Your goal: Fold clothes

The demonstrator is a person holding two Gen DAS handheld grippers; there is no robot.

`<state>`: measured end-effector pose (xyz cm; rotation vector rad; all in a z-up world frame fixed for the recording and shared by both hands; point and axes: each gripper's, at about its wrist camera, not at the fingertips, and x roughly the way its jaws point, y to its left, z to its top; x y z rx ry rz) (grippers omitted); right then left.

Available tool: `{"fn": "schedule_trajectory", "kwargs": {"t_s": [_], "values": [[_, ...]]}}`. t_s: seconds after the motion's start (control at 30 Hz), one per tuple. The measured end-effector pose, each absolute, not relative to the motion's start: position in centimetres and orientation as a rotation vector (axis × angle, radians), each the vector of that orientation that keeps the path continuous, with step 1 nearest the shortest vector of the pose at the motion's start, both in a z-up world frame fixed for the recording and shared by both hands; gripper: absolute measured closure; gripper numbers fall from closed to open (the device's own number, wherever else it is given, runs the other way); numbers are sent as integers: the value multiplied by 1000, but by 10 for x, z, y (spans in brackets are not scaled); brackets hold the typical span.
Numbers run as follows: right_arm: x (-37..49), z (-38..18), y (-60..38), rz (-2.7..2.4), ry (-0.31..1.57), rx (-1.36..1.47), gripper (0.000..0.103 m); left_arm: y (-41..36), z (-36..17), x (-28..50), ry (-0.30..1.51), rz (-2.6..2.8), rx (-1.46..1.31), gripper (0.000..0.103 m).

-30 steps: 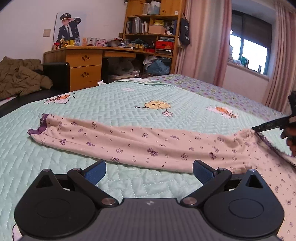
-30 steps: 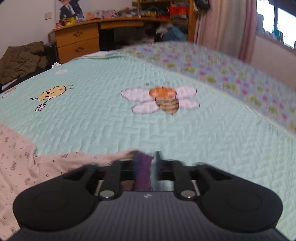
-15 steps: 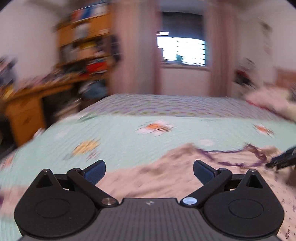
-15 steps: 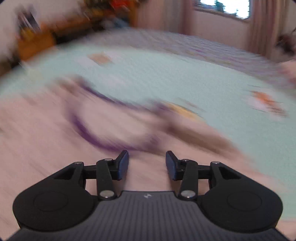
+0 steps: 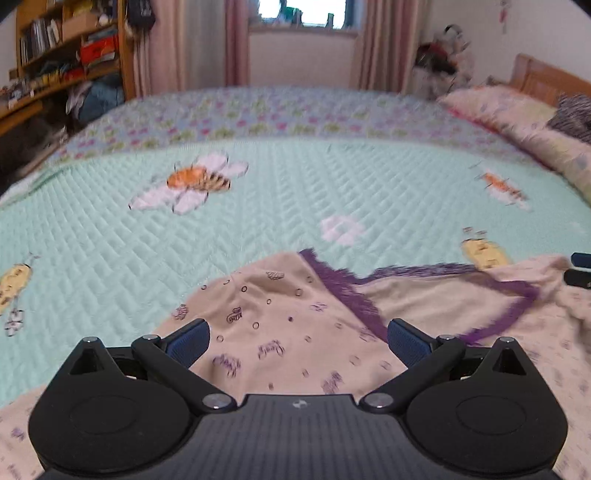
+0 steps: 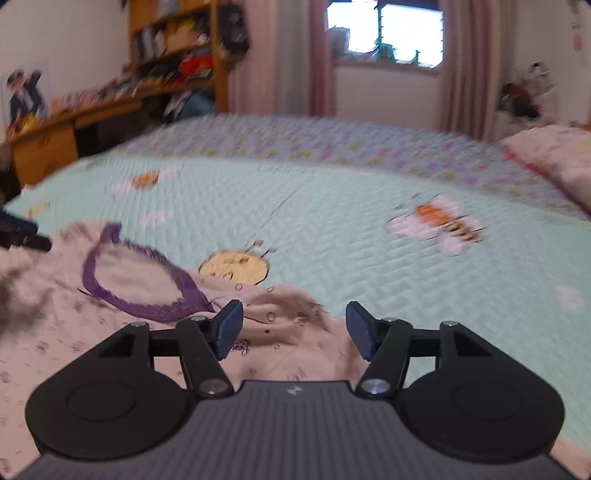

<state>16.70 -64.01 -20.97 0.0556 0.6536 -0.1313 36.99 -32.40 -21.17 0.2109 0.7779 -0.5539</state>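
A pale pink printed garment (image 5: pixel 280 332) with a purple lace neckline (image 5: pixel 343 291) lies on the mint quilted bedspread (image 5: pixel 258 206). My left gripper (image 5: pixel 297 338) hovers open over the shoulder cloth left of the neckline, nothing pinched between its blue pads. In the right wrist view the same garment (image 6: pixel 280 332) bunches under my right gripper (image 6: pixel 293 330), whose jaws are opening, pads clear of the cloth; the neckline (image 6: pixel 147 291) sits to its left. Each gripper's tip shows at the other view's edge (image 5: pixel 580 269) (image 6: pixel 22 236).
Pillows (image 5: pixel 517 122) and a wooden headboard (image 5: pixel 546 81) lie at the right. A desk and bookshelf (image 6: pixel 110 107) stand left, beyond the bed. Curtains and a window (image 6: pixel 384 33) are straight ahead. Open bedspread stretches beyond the garment.
Both grippers swung right from the sleeve end to the neckline area. The right gripper, earlier shut on the purple-edged cloth, has let go and its jaws have widened.
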Motion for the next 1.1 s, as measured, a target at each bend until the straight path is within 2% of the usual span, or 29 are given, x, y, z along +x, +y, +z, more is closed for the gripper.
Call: {"fn": "schedule_trajectory", "kwargs": {"t_s": [0.03,0.07,0.23,0.33,0.4,0.53,0.63,0.73,0.83,0.97,1.1], "values": [[187,-219,-645,-134,705,42,55,-329,-216,379,785,-520,222,2],[200,-221,-653,-163,712,58,59,-331,-218,387,788,-479,232,3],[200,-196,-675,-240,537,243,42,-308,-200,405,753,-390,170,3],[176,-189,-656,-148,509,281,39,-292,-188,390,737,-418,85,3],[164,-188,-658,-124,492,370,38,-290,-185,379,735,-442,72,3],[182,-189,-657,-136,558,364,38,-306,-184,363,729,-516,120,2],[222,-203,-634,-133,715,151,40,-329,-192,366,722,-535,191,1],[259,-205,-633,-328,695,32,39,-349,-204,385,742,-497,247,2],[265,-198,-649,-412,629,141,39,-360,-211,405,744,-457,273,3],[231,-185,-642,-273,531,275,38,-344,-205,419,736,-406,197,5],[211,-195,-616,19,610,395,38,-326,-199,398,724,-517,137,2]]}}
